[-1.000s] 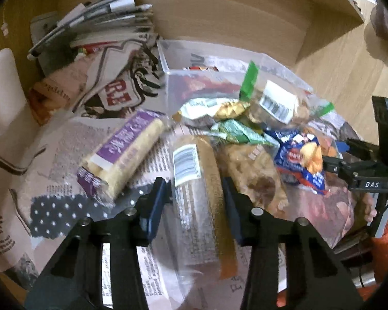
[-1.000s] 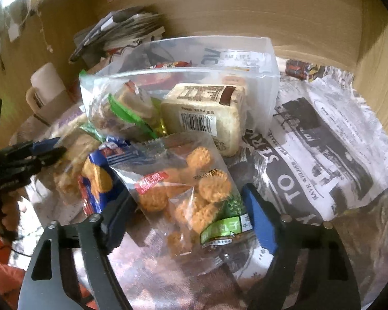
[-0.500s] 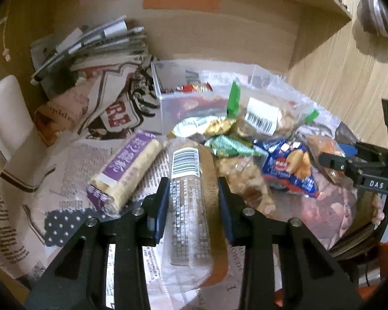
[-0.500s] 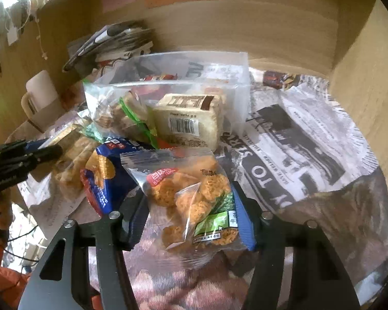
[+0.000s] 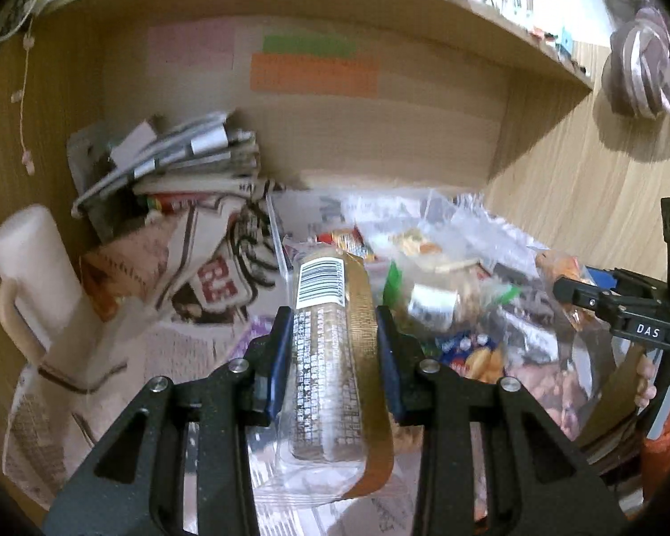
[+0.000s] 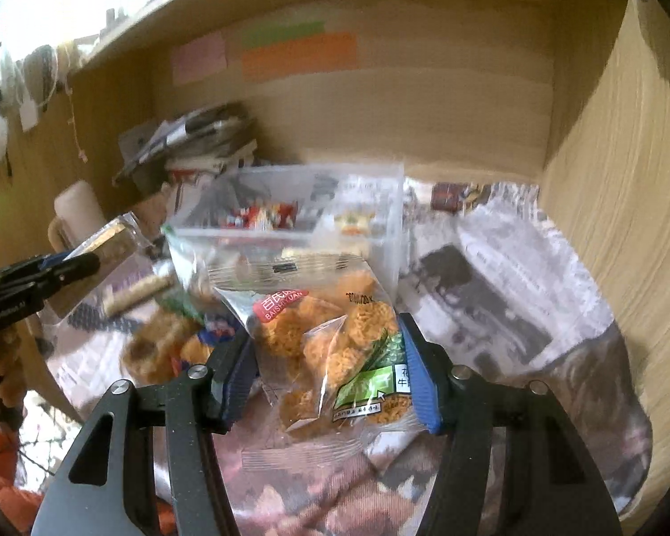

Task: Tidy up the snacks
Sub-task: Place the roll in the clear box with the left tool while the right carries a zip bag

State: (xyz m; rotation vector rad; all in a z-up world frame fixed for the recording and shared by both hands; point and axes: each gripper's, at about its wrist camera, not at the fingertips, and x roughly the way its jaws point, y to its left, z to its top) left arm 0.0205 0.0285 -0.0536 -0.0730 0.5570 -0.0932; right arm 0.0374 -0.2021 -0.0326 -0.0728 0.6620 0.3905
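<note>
My left gripper point(image 5: 332, 353) is shut on a long gold-edged biscuit pack point(image 5: 330, 357) with a barcode at its far end, lifted off the newspaper. My right gripper point(image 6: 326, 366) is shut on a clear bag of orange round crackers point(image 6: 330, 339) with a red and a green label, also raised. Behind both stands a clear plastic box point(image 6: 393, 223) with a few small snacks inside. A heap of loose snack bags point(image 5: 460, 312) lies in front of the box. The left gripper and its pack point(image 6: 107, 241) show at the left of the right wrist view.
Newspaper point(image 6: 491, 277) covers the shelf floor. A stack of papers and magazines point(image 5: 178, 165) fills the back left corner, with a white mug-like thing point(image 5: 31, 263) at the left. Wooden walls close in the back and both sides. Coloured sticky notes point(image 5: 312, 71) hang on the back wall.
Both grippers closed on their packs and lifted them up off the pile. The views tilted upward, showing more of the back wall and the shelf above.
</note>
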